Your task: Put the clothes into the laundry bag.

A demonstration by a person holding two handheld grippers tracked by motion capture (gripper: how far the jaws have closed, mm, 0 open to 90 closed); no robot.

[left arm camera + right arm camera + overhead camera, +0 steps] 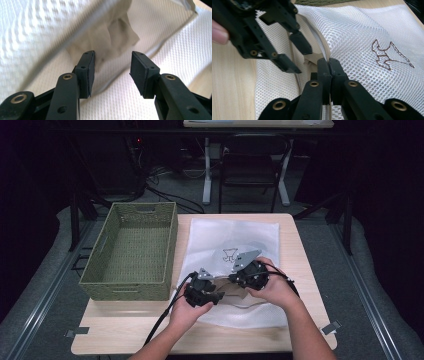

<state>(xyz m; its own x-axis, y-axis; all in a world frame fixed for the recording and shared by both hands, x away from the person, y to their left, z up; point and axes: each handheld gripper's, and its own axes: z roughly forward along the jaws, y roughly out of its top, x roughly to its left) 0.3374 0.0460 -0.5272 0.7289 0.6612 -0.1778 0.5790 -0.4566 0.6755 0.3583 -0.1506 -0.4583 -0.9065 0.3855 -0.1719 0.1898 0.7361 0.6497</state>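
White mesh laundry bag (235, 245) lies flat on the wooden table (300, 270), covering most of the right half and reaching from near the far edge to near the near edge. A dark embroidered motif (229, 254) sits near the bag's middle. An olive woven basket (131, 251) stands on the left half of the table, its right wall just beside the bag's left edge.

Right gripper (328, 62): jaws pressed together on the upper edge of the bag's opening, right at the zipper seam (322, 42). The mesh layer is lifted there, rising away from the lower layer. In the high view this gripper (234, 279) sits over the near-middle part of the bag, held by the right hand (272, 287).

Left gripper (113, 67): jaws spread apart, nothing between the pads. Ahead of them, inside the opened bag, is a crumpled piece of whitish cloth (115, 37); whether the pads touch it I cannot tell. The right gripper view shows the left gripper (295, 53) with its tips at the gap under the lifted edge, just beside the right gripper's tips. The left hand (187, 312) is at the bag's near-left part, cable (165, 317) trailing toward the near edge of the table.
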